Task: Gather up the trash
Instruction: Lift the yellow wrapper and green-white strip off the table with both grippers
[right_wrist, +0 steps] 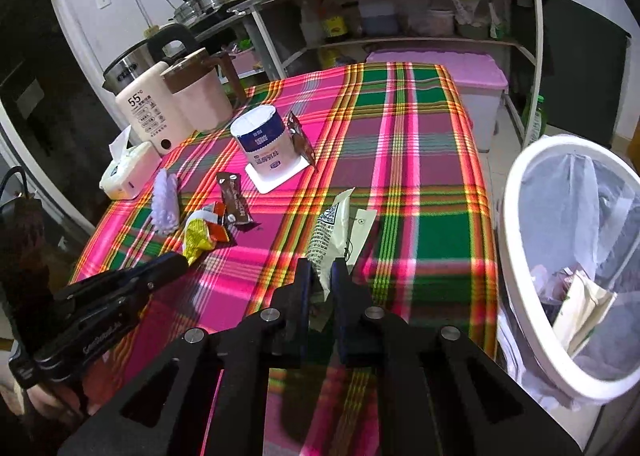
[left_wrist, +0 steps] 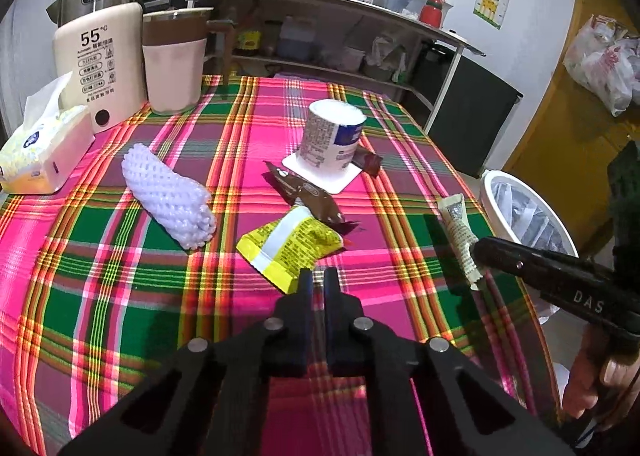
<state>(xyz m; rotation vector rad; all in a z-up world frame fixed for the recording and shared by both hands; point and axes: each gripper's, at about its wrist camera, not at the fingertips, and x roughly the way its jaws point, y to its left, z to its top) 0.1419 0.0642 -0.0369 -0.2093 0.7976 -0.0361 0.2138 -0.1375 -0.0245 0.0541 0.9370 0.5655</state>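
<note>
1. Right wrist view: the plaid-clothed counter [right_wrist: 420,160] sits beside a white mesh-lined trash bin [right_wrist: 516,224].
2. Right hand-held gripper [right_wrist: 322,280] pinches a pale printed sachet wrapper [right_wrist: 332,232]; it should clear the rim before letting go.
3. Left hand-held gripper [left_wrist: 316,284] is clenched, empty, near a yellow crumpled snack packet [left_wrist: 292,246].

Tissue box [left_wrist: 38,148], kettle [left_wrist: 100,64], pink jug [left_wrist: 174,60]

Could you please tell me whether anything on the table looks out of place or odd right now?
The white cup stands upside down on its lid. Wrappers lie scattered around it: a yellow packet and a brown wrapper. The right gripper holds a pale wrapper beside the bin.
</note>
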